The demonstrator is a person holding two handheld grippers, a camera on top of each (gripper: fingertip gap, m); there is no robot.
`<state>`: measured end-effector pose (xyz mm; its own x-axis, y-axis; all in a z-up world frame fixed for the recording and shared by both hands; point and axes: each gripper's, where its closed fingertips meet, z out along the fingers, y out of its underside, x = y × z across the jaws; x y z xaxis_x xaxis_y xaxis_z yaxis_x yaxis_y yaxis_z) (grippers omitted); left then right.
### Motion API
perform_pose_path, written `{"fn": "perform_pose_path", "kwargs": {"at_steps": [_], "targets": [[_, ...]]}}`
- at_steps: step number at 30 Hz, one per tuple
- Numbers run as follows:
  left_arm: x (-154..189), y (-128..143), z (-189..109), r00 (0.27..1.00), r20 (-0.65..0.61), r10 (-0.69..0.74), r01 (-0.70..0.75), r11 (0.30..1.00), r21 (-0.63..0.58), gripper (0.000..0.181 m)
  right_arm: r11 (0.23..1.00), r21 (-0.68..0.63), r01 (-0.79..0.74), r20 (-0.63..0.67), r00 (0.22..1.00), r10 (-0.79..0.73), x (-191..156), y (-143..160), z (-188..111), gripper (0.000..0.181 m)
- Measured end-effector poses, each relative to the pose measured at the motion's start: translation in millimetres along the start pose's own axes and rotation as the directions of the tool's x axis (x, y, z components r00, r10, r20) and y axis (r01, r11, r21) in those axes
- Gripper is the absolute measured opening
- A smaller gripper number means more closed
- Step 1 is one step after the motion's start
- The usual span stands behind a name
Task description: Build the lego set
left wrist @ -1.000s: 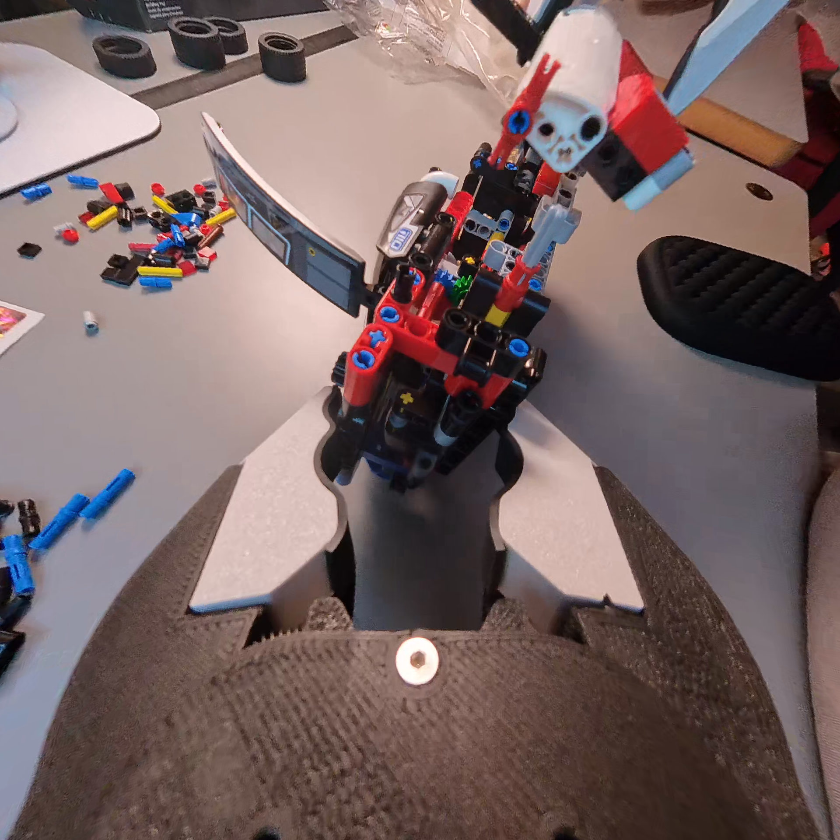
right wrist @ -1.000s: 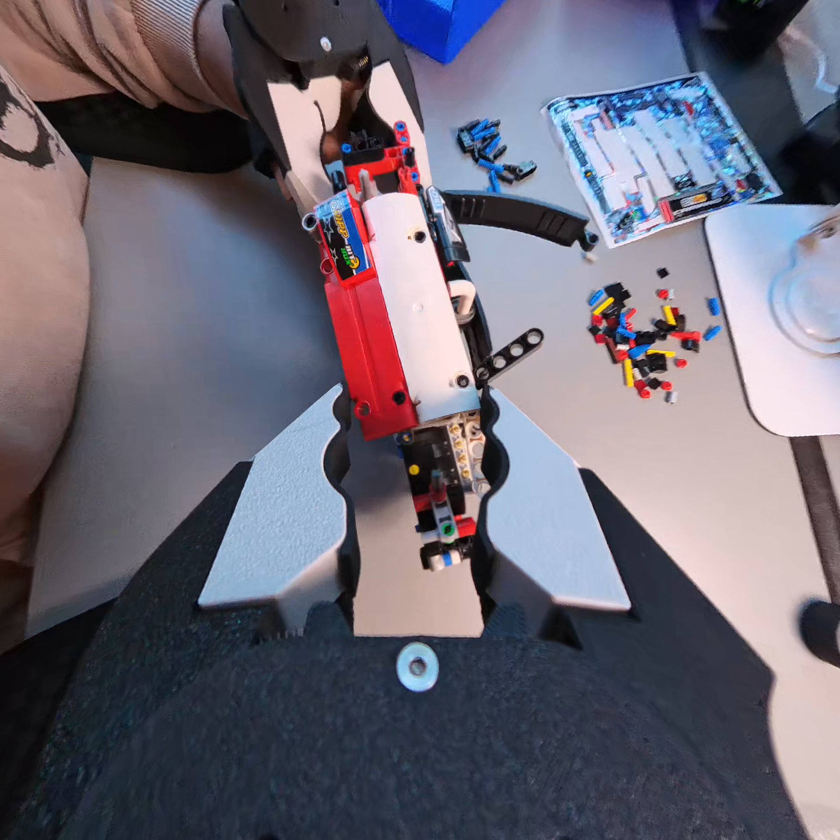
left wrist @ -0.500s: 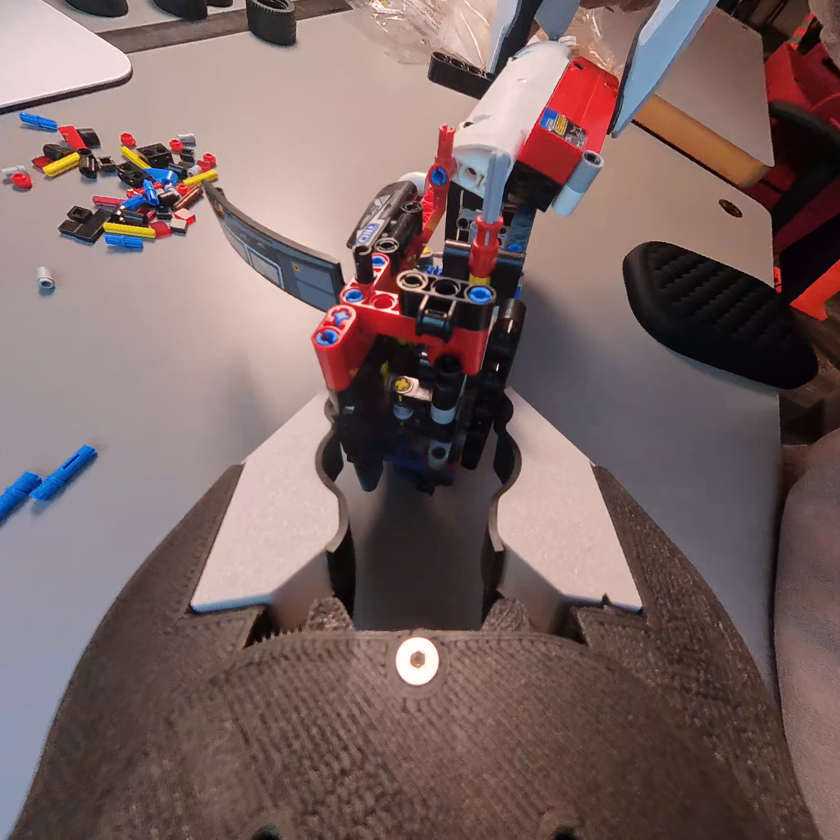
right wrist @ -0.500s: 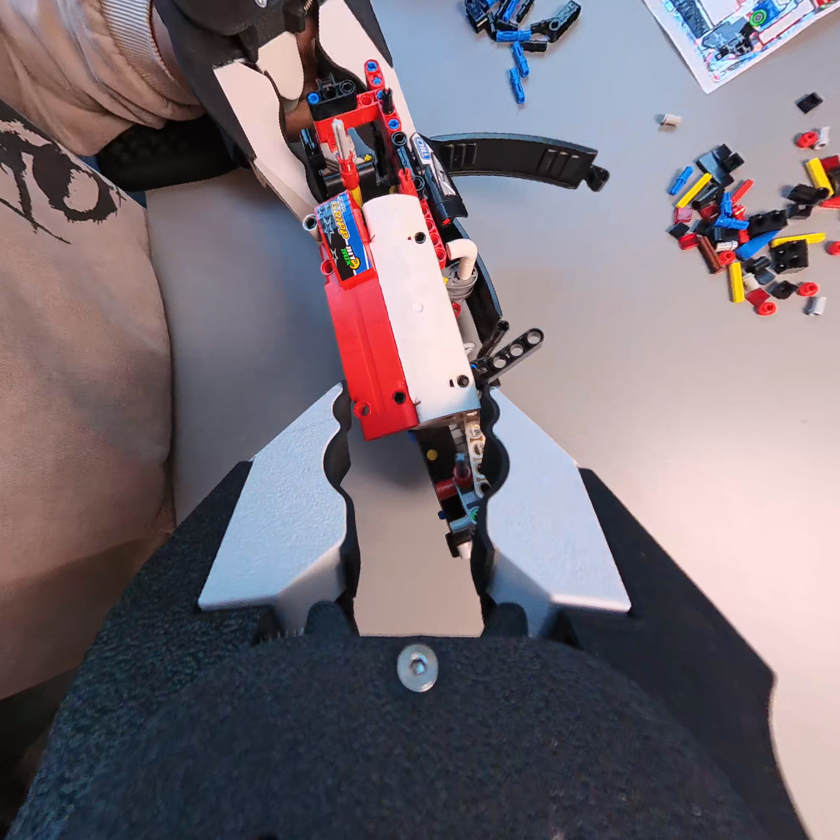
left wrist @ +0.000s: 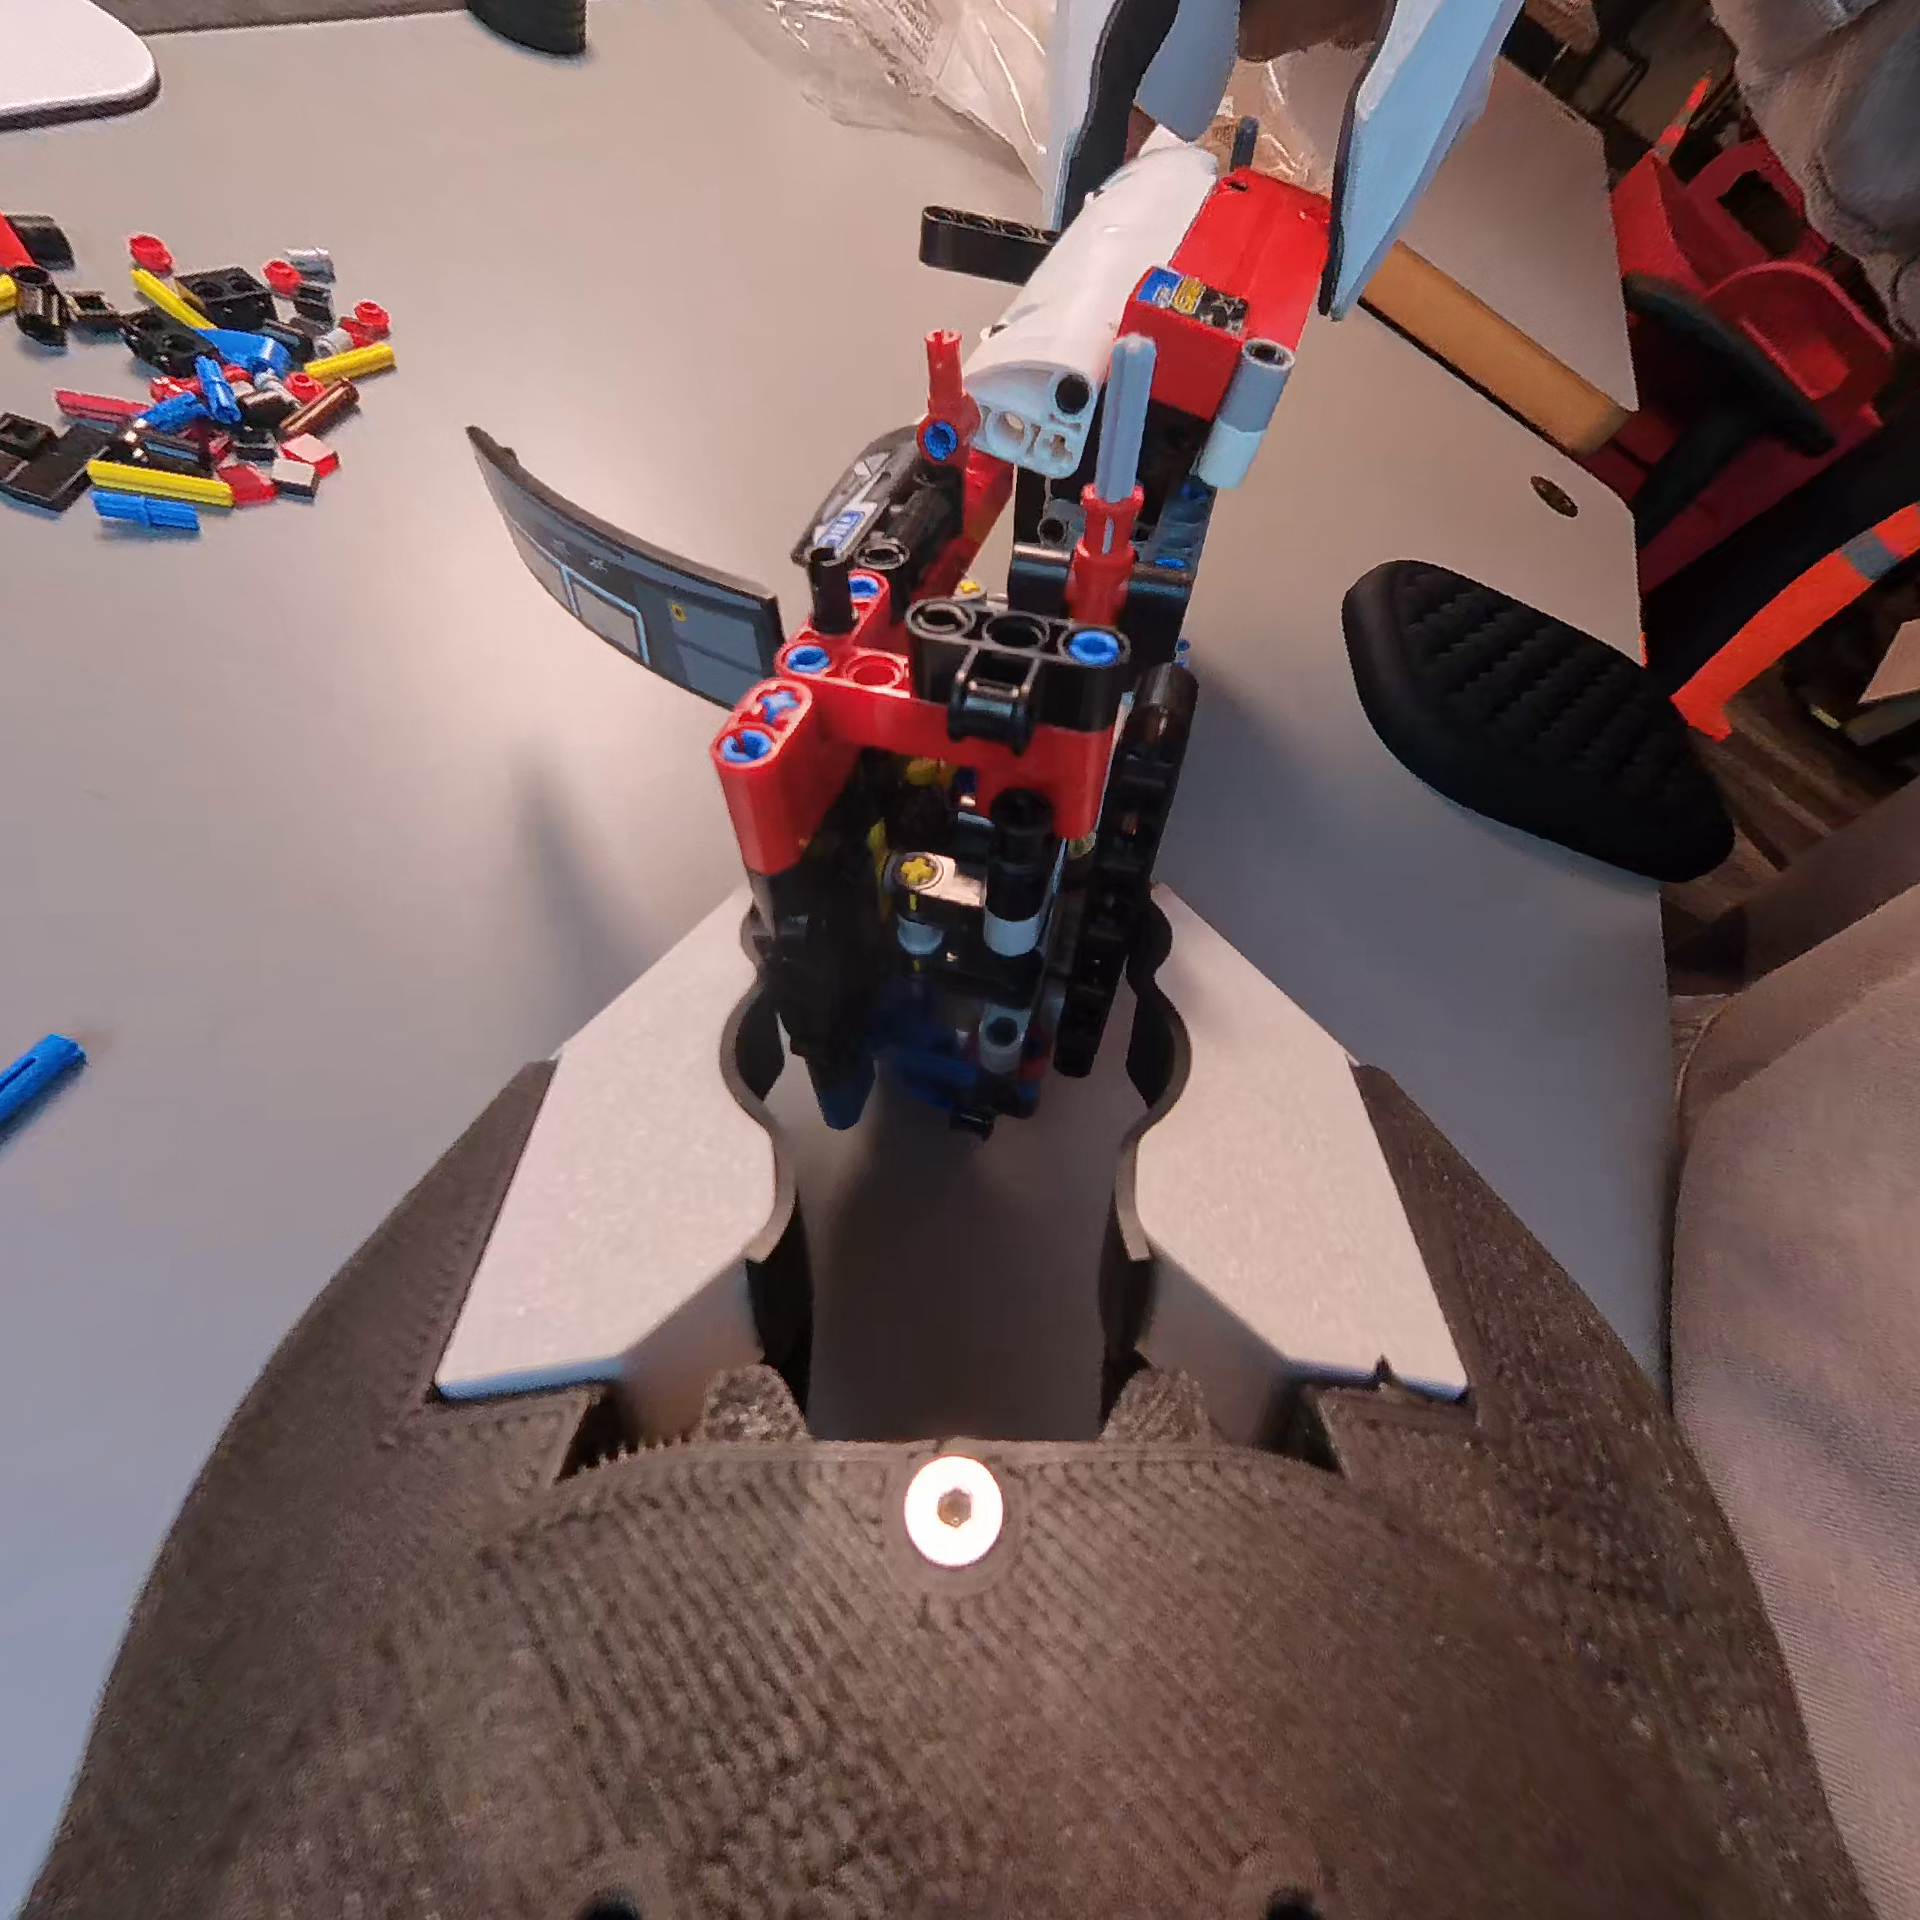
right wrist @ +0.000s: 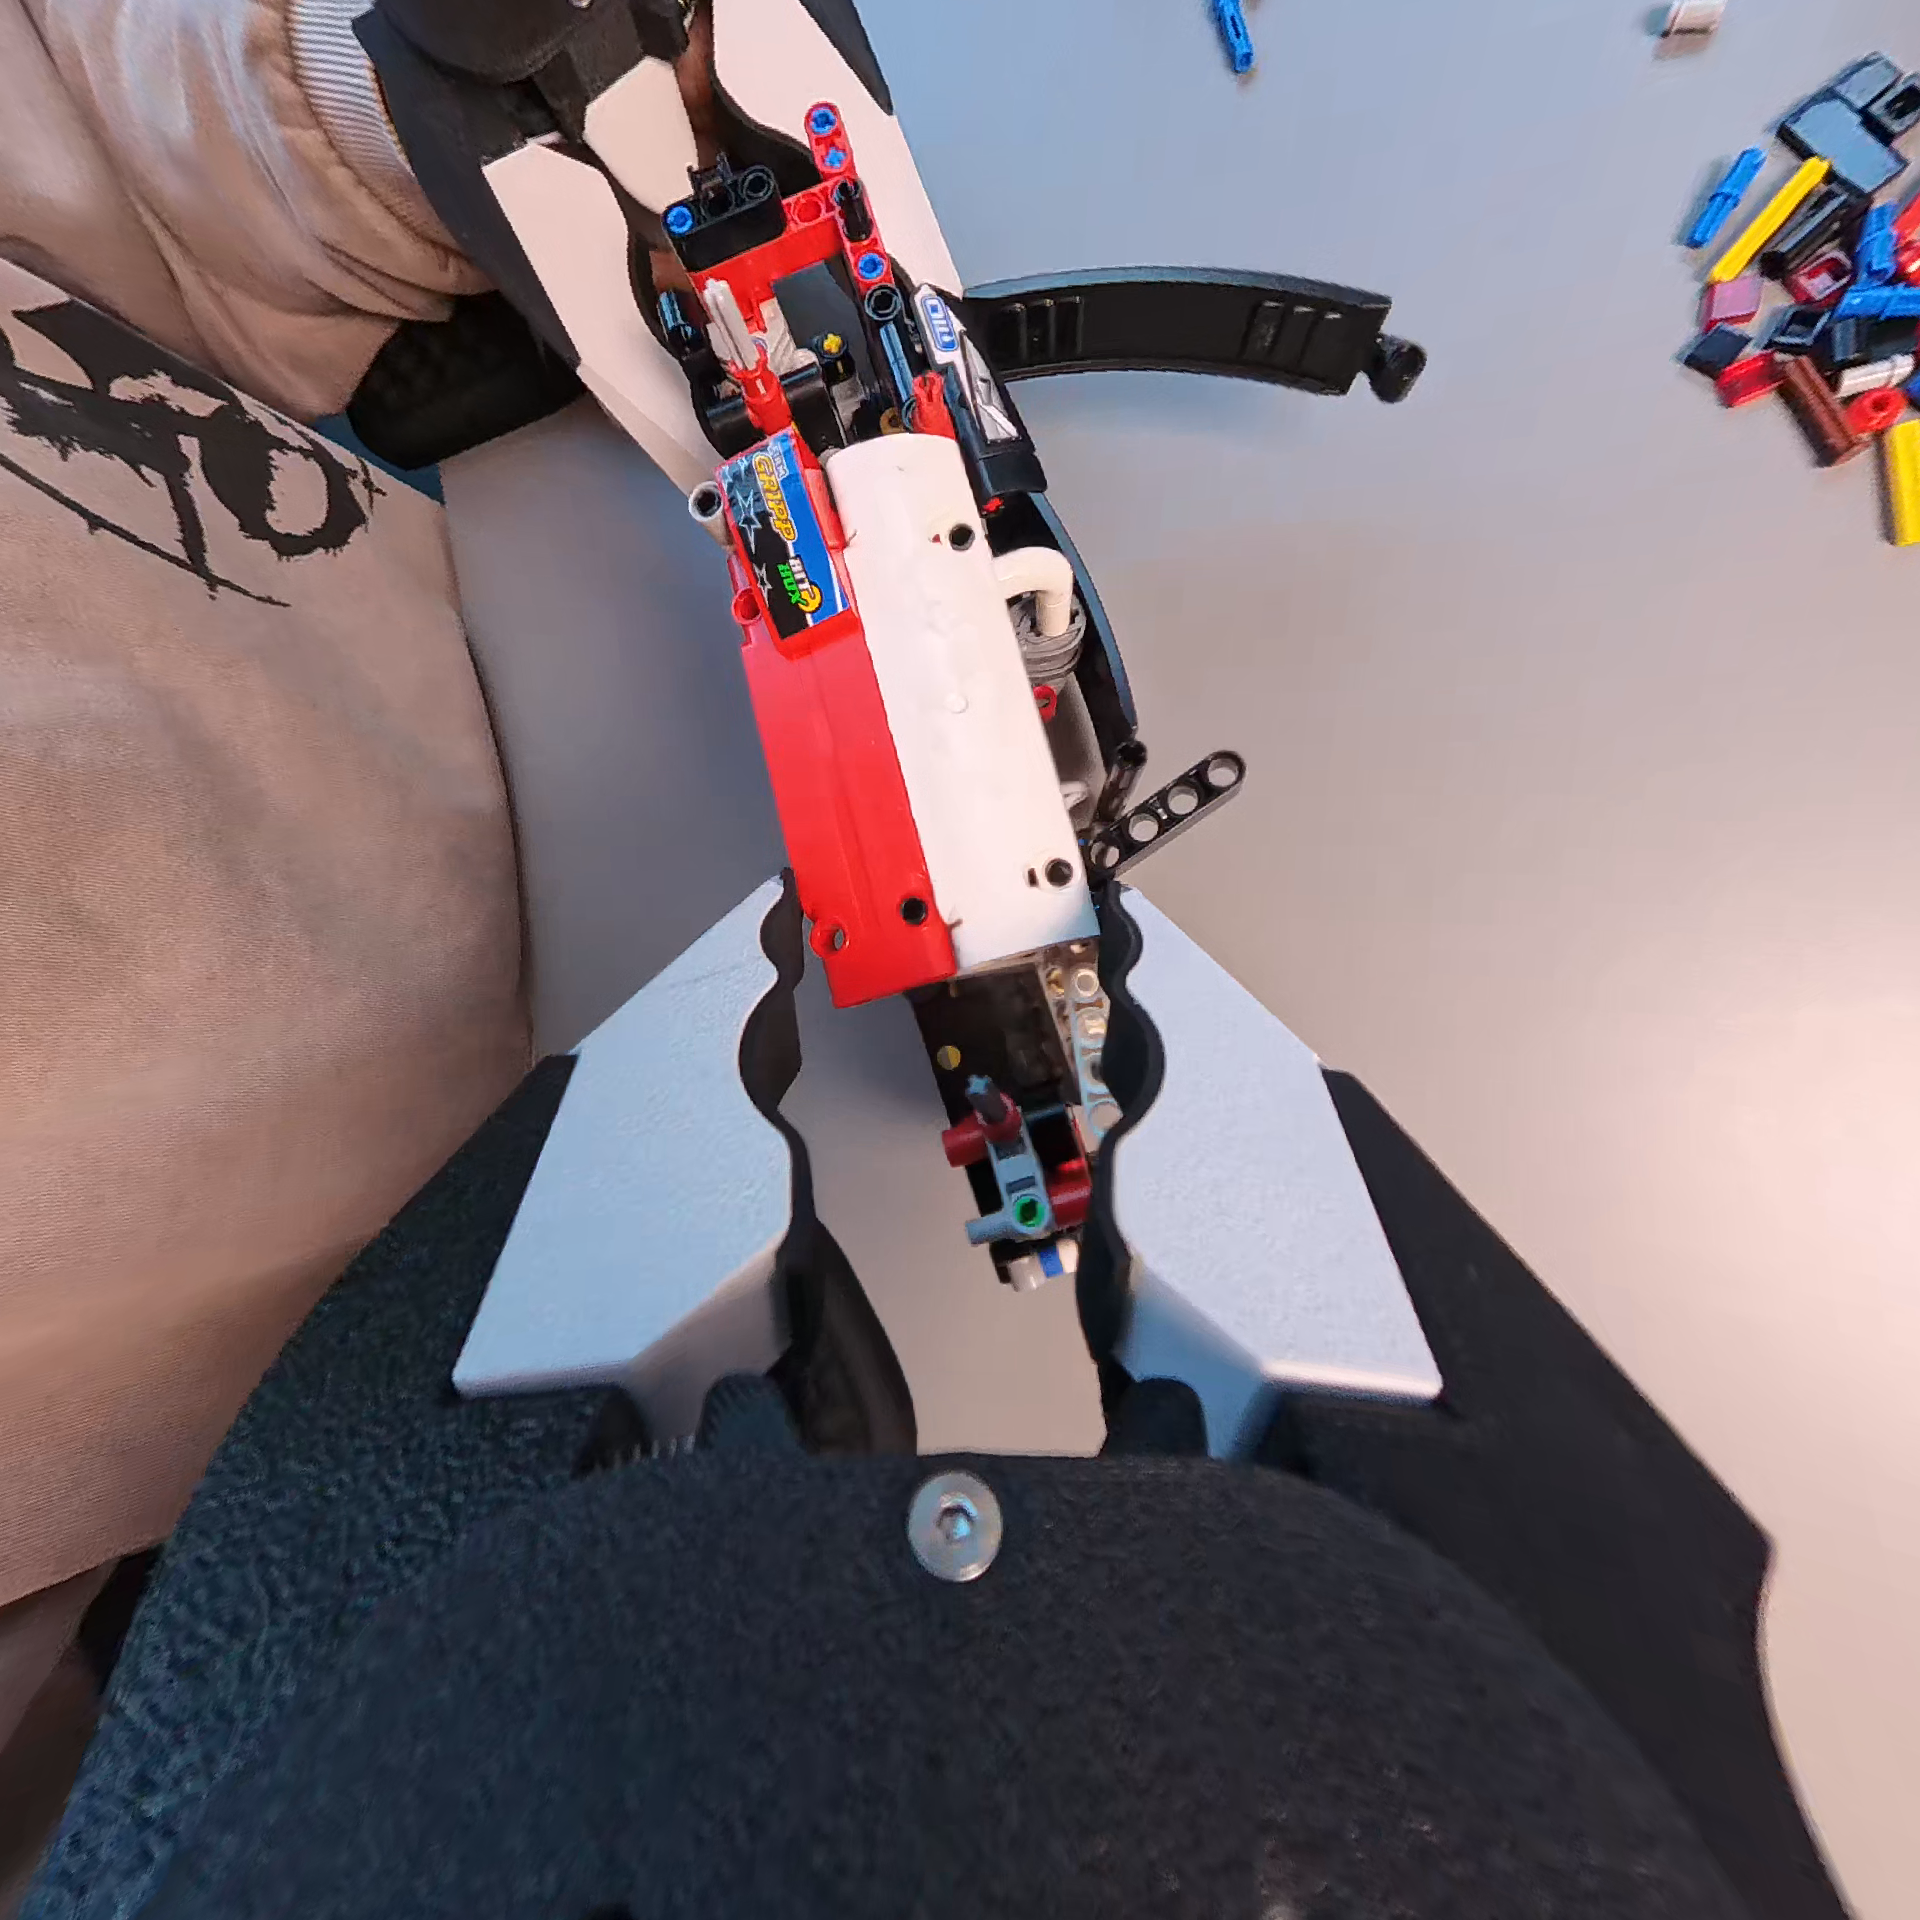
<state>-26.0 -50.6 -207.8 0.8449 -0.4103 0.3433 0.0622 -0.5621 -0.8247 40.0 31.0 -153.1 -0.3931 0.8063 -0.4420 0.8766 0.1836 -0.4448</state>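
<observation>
The grey desk (left wrist: 312,831) carries everything, and above it the half-built lego model (right wrist: 914,707) hangs between the two tools, clear of the surface. The left gripper (left wrist: 951,1039) is closed on the model's black-and-red frame end; the right gripper (right wrist: 951,1049) is closed on the opposite end, below the red and white panels. A curved black panel (right wrist: 1174,327) sticks out sideways, and a loose pile of small pieces (left wrist: 177,384) lies well apart. If the two grips twist or pull against each other, the pinned frame could likely split or shed a part. The red panel bears a bright sticker (right wrist: 784,545) with lettering; I leave its wording unquoted.
</observation>
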Motion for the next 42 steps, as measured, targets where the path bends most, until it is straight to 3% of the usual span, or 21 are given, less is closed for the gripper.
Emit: {"fn": "perform_pose_path", "kwargs": {"at_steps": [13,20,24,28,32,38,42], "targets": [[0,-1,-1,0.997,-0.056,-0.061,0.062,0.998,0.008,0.072,0.995,-0.018,-0.1,0.089,0.991,0.101,6,2,2,0.054],[-9,-11,-14,0.993,-0.073,-0.091,0.095,0.994,0.055,0.077,0.986,0.05,-0.157,0.157,0.976,0.148,11,-3,-1,0.054],[-20,-23,-29,0.997,-0.062,-0.038,0.041,0.997,0.063,0.078,0.986,0.059,-0.158,0.164,0.976,0.146,17,-3,-4,0.054],[-27,-62,-51,0.993,-0.119,0.026,-0.014,0.995,0.098,0.059,0.987,0.039,-0.156,0.185,0.972,0.147,21,-2,-6,0.054],[-39,-90,-33,0.984,-0.16,0.079,-0.079,0.997,0.01,0.039,0.988,0.007,-0.157,0.23,0.961,0.151,19,-4,-2,0.054],[-24,-82,15,0.921,-0.387,0.053,-0.147,0.965,-0.216,0.019,0.982,-0.041,-0.185,0.287,0.939,0.189,18,-3,2,0.053],[-17,-76,24,0.901,-0.431,0.048,-0.171,0.952,-0.253,0.006,0.981,-0.057,-0.185,0.295,0.936,0.194,19,1,2,0.053]]}}
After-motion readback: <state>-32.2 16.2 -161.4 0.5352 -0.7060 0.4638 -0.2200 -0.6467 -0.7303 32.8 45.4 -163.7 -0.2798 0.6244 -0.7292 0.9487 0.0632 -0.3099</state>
